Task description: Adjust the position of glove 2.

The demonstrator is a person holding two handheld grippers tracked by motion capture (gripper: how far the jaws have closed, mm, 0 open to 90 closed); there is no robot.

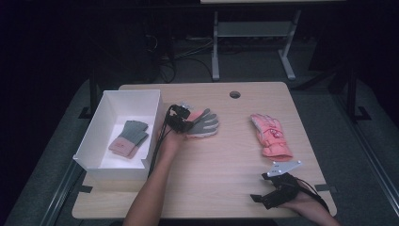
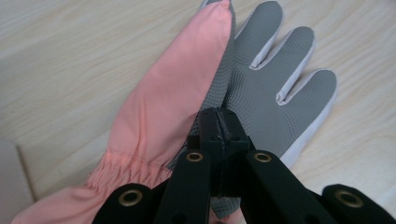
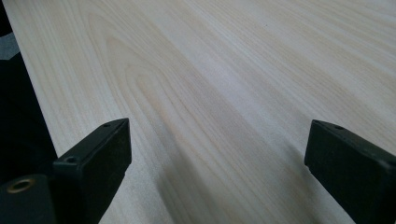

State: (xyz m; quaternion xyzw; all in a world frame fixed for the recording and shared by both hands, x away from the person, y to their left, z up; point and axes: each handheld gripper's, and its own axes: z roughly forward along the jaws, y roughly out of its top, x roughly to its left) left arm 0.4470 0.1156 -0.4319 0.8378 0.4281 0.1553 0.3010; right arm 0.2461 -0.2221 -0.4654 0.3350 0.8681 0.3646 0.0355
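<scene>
Left gripper (image 2: 218, 122) clamped tight on glove (image 2: 261, 88) palm – right gripper (image 3: 217, 154) jaws wide apart, empty, over table (image 3: 210, 70).

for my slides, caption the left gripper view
Left gripper shut on a pink-and-grey glove lying on the wooden table.

- 2 pink ski gloves: one grey-palmed (image 1: 203, 123), one back-up (image 1: 271, 136)
- 1 pair grey-and-pink knit gloves (image 1: 129, 138)
- 1 white box (image 1: 123, 98)
- 1 wooden table (image 1: 221, 174)
- 2 grippers: left (image 1: 181, 123), right (image 1: 269, 195)

Table (image 1: 221, 160): box (image 1: 94, 146), two gloves (image 1: 203, 123).
</scene>
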